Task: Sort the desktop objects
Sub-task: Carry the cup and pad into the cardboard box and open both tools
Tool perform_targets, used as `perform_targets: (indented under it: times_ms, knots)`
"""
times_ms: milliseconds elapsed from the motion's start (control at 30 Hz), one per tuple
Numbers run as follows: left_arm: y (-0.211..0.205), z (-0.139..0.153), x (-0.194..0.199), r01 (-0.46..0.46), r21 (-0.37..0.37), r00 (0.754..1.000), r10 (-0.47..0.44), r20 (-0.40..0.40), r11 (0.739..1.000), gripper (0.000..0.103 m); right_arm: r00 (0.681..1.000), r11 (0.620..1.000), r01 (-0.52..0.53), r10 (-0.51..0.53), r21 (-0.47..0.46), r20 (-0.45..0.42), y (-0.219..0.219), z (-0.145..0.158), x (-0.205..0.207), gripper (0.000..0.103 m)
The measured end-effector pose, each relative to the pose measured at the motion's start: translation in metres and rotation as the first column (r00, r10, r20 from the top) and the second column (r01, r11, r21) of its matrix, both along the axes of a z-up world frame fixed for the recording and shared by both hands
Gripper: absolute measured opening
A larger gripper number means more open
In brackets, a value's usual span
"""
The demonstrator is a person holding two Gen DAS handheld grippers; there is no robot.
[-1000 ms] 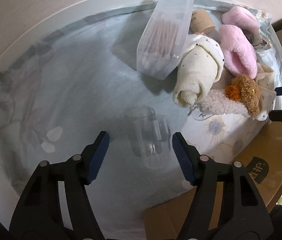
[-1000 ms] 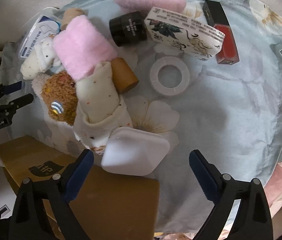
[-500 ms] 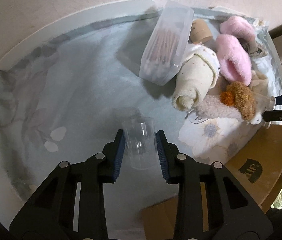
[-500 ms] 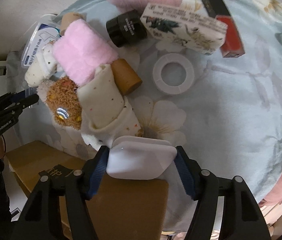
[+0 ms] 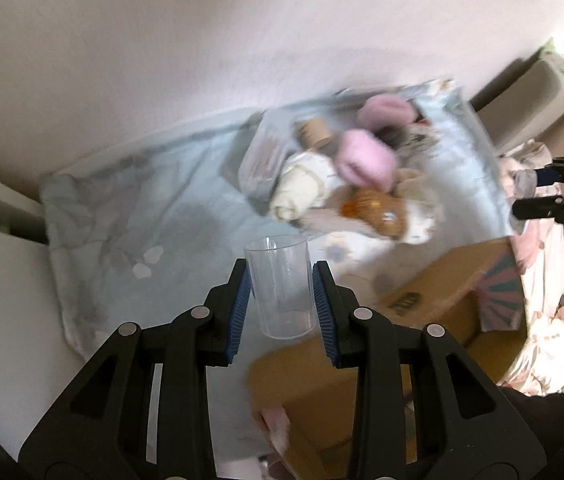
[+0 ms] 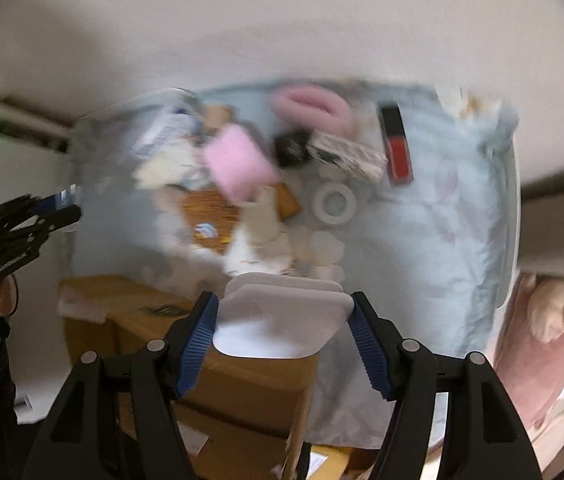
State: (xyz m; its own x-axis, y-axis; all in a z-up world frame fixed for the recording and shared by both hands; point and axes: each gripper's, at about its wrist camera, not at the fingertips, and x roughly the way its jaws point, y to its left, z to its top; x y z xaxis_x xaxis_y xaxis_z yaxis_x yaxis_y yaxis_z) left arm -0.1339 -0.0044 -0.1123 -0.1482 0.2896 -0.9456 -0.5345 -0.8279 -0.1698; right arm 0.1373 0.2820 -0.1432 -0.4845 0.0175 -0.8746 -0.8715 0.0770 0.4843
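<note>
My left gripper [image 5: 282, 308] is shut on a clear plastic cup [image 5: 280, 286], held upright well above the pale blue floral cloth [image 5: 154, 208]. My right gripper [image 6: 282, 332] is shut on a white rounded square case [image 6: 282, 320], its blue pads pressing on both sides, lifted over the cardboard box [image 6: 238, 392]. On the cloth lies a blurred heap: pink fluffy rolls [image 6: 238, 162], cream socks [image 5: 301, 188], a brown plush toy [image 5: 377, 208], a tape ring [image 6: 333, 202], a red lip gloss [image 6: 395, 146] and a black jar [image 6: 291, 148].
An open cardboard box [image 5: 421, 304] stands at the near edge of the cloth, below both grippers. A printed carton [image 6: 345, 156] and a pink headband [image 6: 313, 106] lie at the far side. A pink plush figure [image 6: 549, 320] sits off to the right. A wall rises behind.
Both grippers shut on their objects, the left on the cup and the right on the white case, then rose sharply; the table now looks smaller and blurred below them.
</note>
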Motion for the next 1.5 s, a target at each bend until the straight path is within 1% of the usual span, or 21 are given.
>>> perform_targets:
  times_ms: [33,67,100,133,200,333,433,500,567,667,700,767,833,1000,1267,1333,1367,1400,1433,1467,1500]
  knots:
    - [0.005,0.015,-0.019,0.001,0.007,1.0,-0.001,-0.011,1.0,0.029,1.0,1.0,0.014,-0.014,0.019,0.007,0.01,0.023,-0.024,0.062]
    - [0.021,0.016,-0.014,0.002,0.012,1.0,-0.001,-0.021,1.0,0.029,1.0,0.999,-0.002,0.002,0.046,0.004,0.012,0.037,-0.035,0.062]
    - [0.021,0.022,-0.005,0.003,0.019,1.0,-0.002,-0.027,1.0,0.029,1.0,0.998,-0.017,0.016,0.064,0.004,0.029,0.037,-0.064,0.062]
    - [0.022,0.025,0.004,0.005,0.025,1.0,-0.004,-0.03,1.0,0.029,0.999,0.995,-0.048,0.047,0.091,0.007,0.021,0.049,-0.073,0.062]
    - [0.02,0.034,0.024,0.014,0.031,1.0,-0.013,-0.028,0.999,0.029,0.997,0.99,-0.078,0.076,0.115,0.022,0.018,0.037,-0.104,0.062]
    - [0.016,0.028,0.065,0.021,0.03,1.0,-0.021,0.003,0.999,0.029,0.995,0.986,-0.105,0.103,0.131,0.018,-0.001,0.05,-0.134,0.062]
    - [0.018,0.009,0.088,0.016,0.015,0.999,-0.017,0.035,1.0,0.029,0.99,0.982,-0.14,0.135,0.13,0.046,-0.022,0.043,-0.157,0.062]
    - [0.019,-0.007,0.1,0.004,-0.005,0.998,-0.004,0.055,1.0,0.029,0.987,0.98,-0.16,0.156,0.12,0.044,-0.033,0.035,-0.17,0.062]
    - [0.018,-0.024,0.109,-0.022,-0.016,0.997,0.023,0.074,1.0,0.029,0.986,0.981,-0.161,0.157,0.107,0.047,-0.043,0.023,-0.179,0.062]
    - [0.017,-0.044,0.12,-0.067,-0.042,0.995,0.07,0.074,0.997,0.029,0.986,0.985,-0.143,0.133,0.094,0.103,-0.054,0.006,-0.187,0.062]
    - [0.017,-0.049,0.122,-0.082,-0.049,0.993,0.085,0.076,0.995,0.029,0.987,0.986,-0.135,0.126,0.094,0.103,-0.056,0.002,-0.188,0.062]
    - [0.017,-0.056,0.126,-0.101,-0.033,0.99,0.104,0.098,0.994,0.029,0.993,0.992,-0.096,0.089,0.082,0.084,-0.061,-0.007,-0.188,0.062]
    - [0.018,-0.058,0.13,-0.111,-0.029,0.988,0.113,0.101,0.993,0.029,0.995,0.995,-0.076,0.071,0.071,0.067,-0.065,-0.014,-0.187,0.062]
    - [0.015,-0.055,0.131,-0.13,-0.02,0.987,0.131,0.096,0.991,0.029,0.994,0.995,-0.064,0.057,0.078,0.088,-0.071,-0.016,-0.189,0.062]
    - [0.019,-0.057,0.132,-0.119,-0.022,0.988,0.12,0.092,0.993,0.029,0.996,0.996,-0.033,0.026,0.08,0.084,-0.073,-0.022,-0.187,0.062]
    - [0.017,-0.057,0.131,-0.13,-0.033,0.986,0.133,0.099,0.991,0.036,0.995,0.995,-0.033,0.023,0.09,0.101,-0.073,-0.024,-0.188,0.063]
    - [0.017,-0.057,0.13,-0.134,-0.049,0.986,0.138,0.093,0.99,0.068,0.994,0.995,-0.024,0.014,0.093,0.108,-0.072,-0.026,-0.187,0.065]
    - [0.016,-0.057,0.13,-0.135,-0.052,0.986,0.139,0.089,0.99,0.099,0.994,0.996,-0.011,0.001,0.091,0.108,-0.072,-0.027,-0.185,0.071]
    - [0.015,-0.056,0.13,-0.14,-0.04,0.987,0.142,0.077,0.989,0.102,0.995,0.995,0.008,-0.018,0.097,0.102,-0.073,-0.028,-0.183,0.088]
    - [0.013,-0.056,0.129,-0.14,-0.026,0.987,0.142,0.075,0.99,0.103,0.995,0.994,0.028,-0.039,0.11,0.096,-0.074,-0.028,-0.18,0.096]
    - [0.012,-0.056,0.129,-0.138,-0.019,0.987,0.139,0.082,0.99,0.103,0.994,0.991,0.055,-0.067,0.126,0.088,-0.075,-0.026,-0.175,0.096]
